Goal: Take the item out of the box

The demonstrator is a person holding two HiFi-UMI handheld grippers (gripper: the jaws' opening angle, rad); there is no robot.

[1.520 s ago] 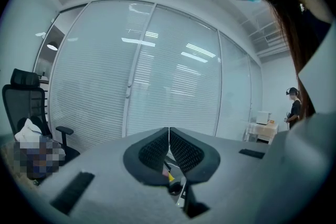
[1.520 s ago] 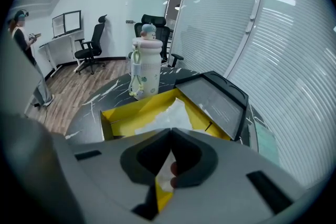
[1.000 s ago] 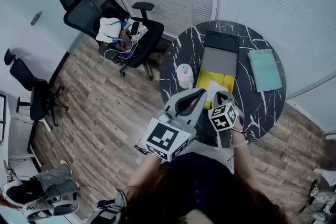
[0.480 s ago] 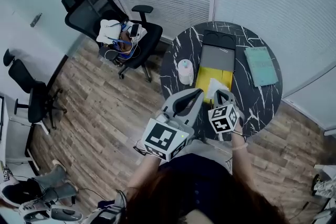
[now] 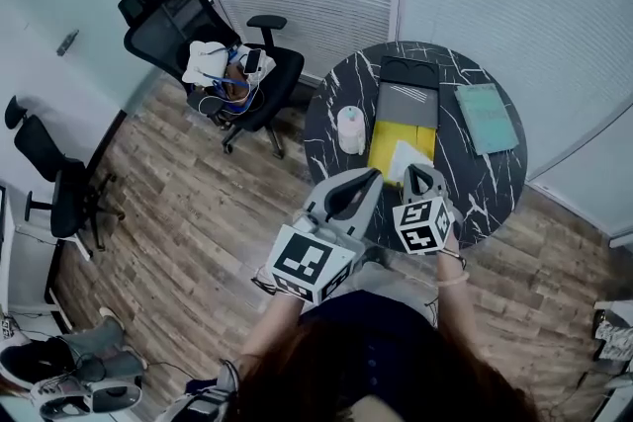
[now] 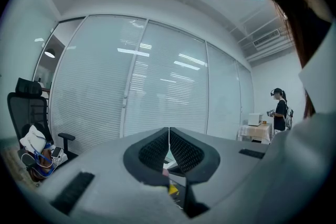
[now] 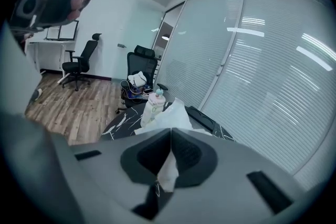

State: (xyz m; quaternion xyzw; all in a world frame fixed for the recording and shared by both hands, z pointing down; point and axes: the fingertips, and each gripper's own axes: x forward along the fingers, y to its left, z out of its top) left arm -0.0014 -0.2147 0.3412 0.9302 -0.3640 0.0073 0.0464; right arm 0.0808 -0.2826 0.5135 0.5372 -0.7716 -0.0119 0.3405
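R gripper (image 5: 420, 179) jaws clamped on white crumpled paper sheet (image 7: 169, 112), raised higher vs 1 s prior, still above yellow open box (image 5: 384, 145) mid round black marble table (image 5: 331, 109); removal part-done. L gripper (image 6: 168, 131) jaws together, nothing held.

No legible text, label, brand, number or sign appears in any view; the left marker cube (image 5: 310, 262) and right marker cube (image 5: 422, 225) carry only black-and-white square patterns.

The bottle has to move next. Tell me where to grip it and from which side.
Probably the bottle around the middle of its body, coming from the person's left: it stands upright, and the yellow box sits close on its other side.
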